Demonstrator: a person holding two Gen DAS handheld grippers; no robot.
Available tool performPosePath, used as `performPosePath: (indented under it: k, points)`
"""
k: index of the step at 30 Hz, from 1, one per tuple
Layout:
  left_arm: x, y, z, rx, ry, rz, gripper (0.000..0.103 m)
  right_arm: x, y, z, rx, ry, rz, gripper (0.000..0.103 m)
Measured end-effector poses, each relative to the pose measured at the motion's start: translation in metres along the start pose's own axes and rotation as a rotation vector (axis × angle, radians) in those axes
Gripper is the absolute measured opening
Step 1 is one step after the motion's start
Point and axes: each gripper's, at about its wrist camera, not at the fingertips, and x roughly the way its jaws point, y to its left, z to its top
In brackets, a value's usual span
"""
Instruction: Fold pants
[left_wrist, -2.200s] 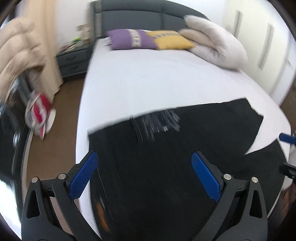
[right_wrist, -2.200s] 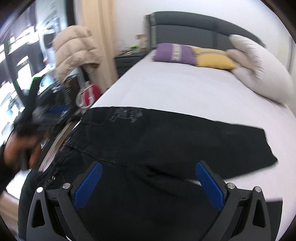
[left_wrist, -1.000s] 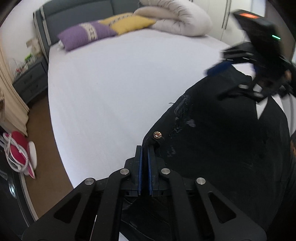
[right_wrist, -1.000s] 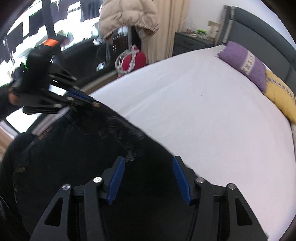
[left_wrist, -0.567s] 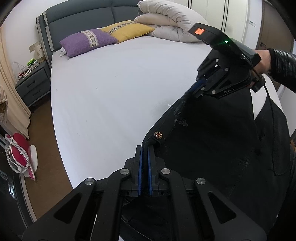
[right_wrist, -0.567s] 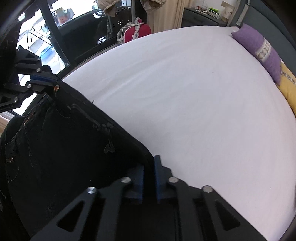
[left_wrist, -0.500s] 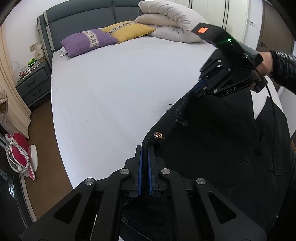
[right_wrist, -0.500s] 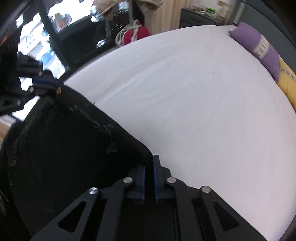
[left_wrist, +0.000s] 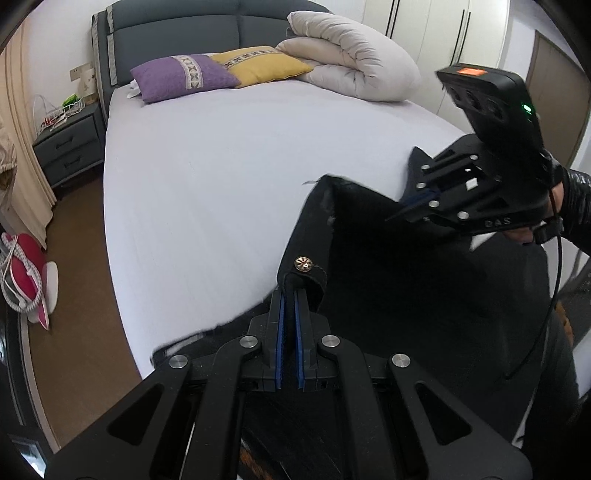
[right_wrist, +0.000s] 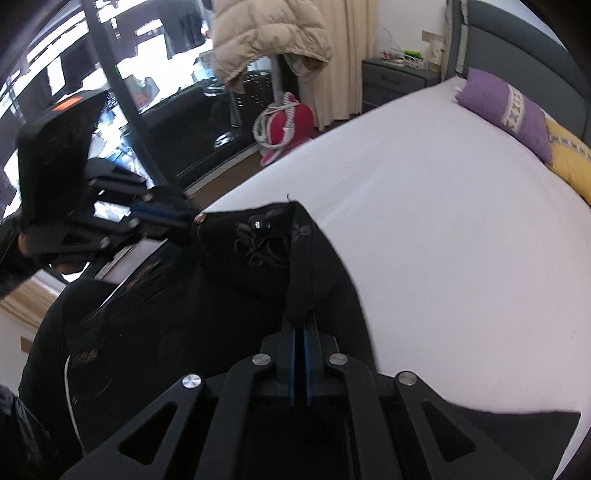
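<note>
Black pants (left_wrist: 406, 280) hang lifted over the near edge of the white bed (left_wrist: 221, 177). My left gripper (left_wrist: 289, 295) is shut on the waistband corner beside a metal button (left_wrist: 303, 263). My right gripper (right_wrist: 300, 325) is shut on the other end of the waistband (right_wrist: 299, 280). In the left wrist view the right gripper (left_wrist: 413, 206) shows at the right, held by a hand in a black sleeve. In the right wrist view the left gripper (right_wrist: 188, 218) shows at the left, clamping the button corner. The waistband sags between the two grippers.
A purple pillow (left_wrist: 181, 75), a yellow pillow (left_wrist: 262, 66) and a rolled beige duvet (left_wrist: 351, 59) lie at the headboard. A grey nightstand (left_wrist: 70, 147) stands left of the bed. A red steamer (right_wrist: 284, 125) and a beige coat (right_wrist: 266, 33) stand by the window.
My right gripper closed on the waistband. Both grippers then lifted their corners off the bed, and the waistband now hangs slack between them.
</note>
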Motion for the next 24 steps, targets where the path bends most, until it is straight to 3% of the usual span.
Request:
performPosePath:
  k: [10,13,20,24]
  points:
    - [-0.048,-0.073,-0.088,0.09,0.096,-0.079,0.004,-0.051,0.101,-0.099,-0.201,0.1,-0.134,0.005]
    - [-0.058,-0.094,-0.11,0.105,0.121,-0.106,0.004,-0.054,0.141,-0.129,-0.319,0.157,-0.209,0.005]
    - [-0.079,-0.141,-0.158,0.169,0.204,-0.141,0.004,-0.054,0.213,-0.173,-0.501,0.272,-0.252,0.005]
    - [-0.083,-0.154,-0.173,0.19,0.236,-0.14,0.004,-0.054,0.23,-0.177,-0.494,0.284,-0.258,0.005]
